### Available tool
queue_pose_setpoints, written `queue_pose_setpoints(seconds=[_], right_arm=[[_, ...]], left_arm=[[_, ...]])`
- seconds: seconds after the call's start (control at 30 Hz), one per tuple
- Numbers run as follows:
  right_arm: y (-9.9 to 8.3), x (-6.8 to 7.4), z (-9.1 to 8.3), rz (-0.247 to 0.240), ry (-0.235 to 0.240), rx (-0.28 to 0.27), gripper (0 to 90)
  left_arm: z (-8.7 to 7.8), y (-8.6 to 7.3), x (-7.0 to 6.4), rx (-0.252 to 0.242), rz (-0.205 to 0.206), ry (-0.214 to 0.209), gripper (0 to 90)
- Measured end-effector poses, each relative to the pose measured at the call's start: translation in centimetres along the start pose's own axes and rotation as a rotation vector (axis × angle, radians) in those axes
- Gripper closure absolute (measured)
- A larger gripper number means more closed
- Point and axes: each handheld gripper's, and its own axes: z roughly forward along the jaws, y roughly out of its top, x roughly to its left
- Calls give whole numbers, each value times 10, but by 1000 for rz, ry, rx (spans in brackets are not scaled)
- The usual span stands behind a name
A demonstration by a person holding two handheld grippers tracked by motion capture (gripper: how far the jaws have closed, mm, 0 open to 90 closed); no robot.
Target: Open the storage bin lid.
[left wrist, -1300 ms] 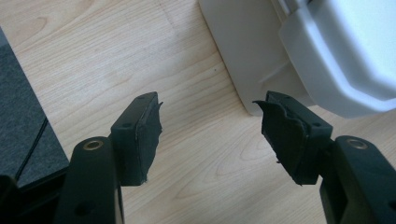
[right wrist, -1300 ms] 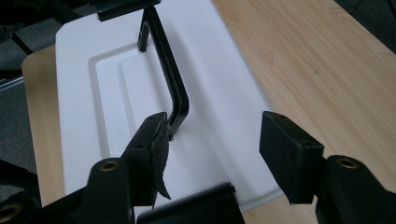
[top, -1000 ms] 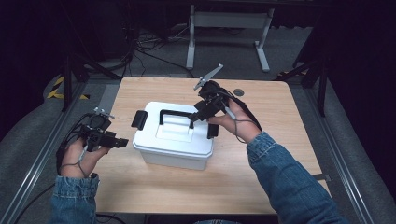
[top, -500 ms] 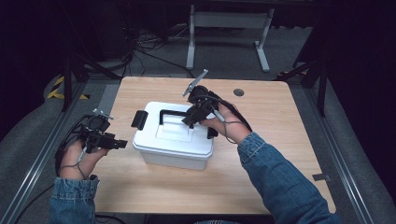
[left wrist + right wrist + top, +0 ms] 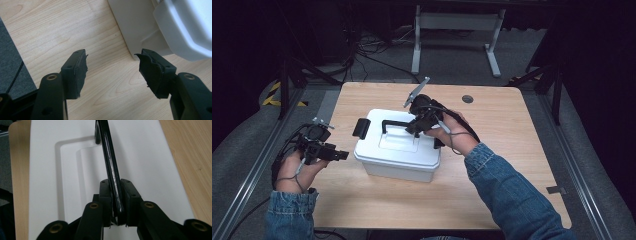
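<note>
Now, working from our left across the table (image 5: pixel 512 130), we have the left gripper (image 5: pixel 343 155) low beside the near left corner of the white box (image 5: pixel 398 150), its jaws spread wide with nothing between them; in the left gripper view the pads (image 5: pixel 79 68) frame bare wood, and the box wall (image 5: pixel 132 23) sits just beyond the one on that view's right. We judge this gripper is best used as a brace: bring it against the box's left side, below the black latch (image 5: pixel 361 128), so the body cannot slide or tip.

The box stands at the middle of the table, lid on, its black handle (image 5: pixel 394 123) raised off the lid's recess (image 5: pixel 67 172).

At the right, the right gripper (image 5: pixel 416 126) is clamped narrow on that handle near its right end; the right gripper view shows the bar (image 5: pixel 110 170) pinched squarely between both pads. To do this step well, we think the pull should run straight up along the handle's plane, slowly, keeping the bar seated deep in the pads and not at their tips, and avoiding any twist, since an off-centre grip could tilt the box.
</note>
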Motion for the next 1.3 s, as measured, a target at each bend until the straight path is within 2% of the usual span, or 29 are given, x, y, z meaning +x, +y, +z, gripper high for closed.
queue_pose_setpoints(seconds=[0.1, 0.2, 0.47, 0.7, 0.87, 1.1, 1.3], right_arm=[[0, 3, -1, -31, 17, 11, 822], [1, 5, -2, -60, 13, 21, 828], [2, 5, -3, -73, 19, 3, 836], [4, 5, -16, -69, 13, -50, 844], [6, 5, -36, -59, 16, -121, 844], [7, 9, -55, -62, -9, -161, 844], [5, 10, -62, -60, -17, -173, 845]], left_arm=[[0, 0, 0, 0, -1, -1, 400], [0, -1, 0, 3, -3, -3, 401], [-1, -4, 2, -2, -7, 4, 399], [-3, -7, 3, -5, -17, 8, 399], [-3, -8, 3, -4, -14, 11, 399], [-3, -7, 2, -4, -11, 9, 399], [-2, -7, 2, -5, -11, 8, 399]])
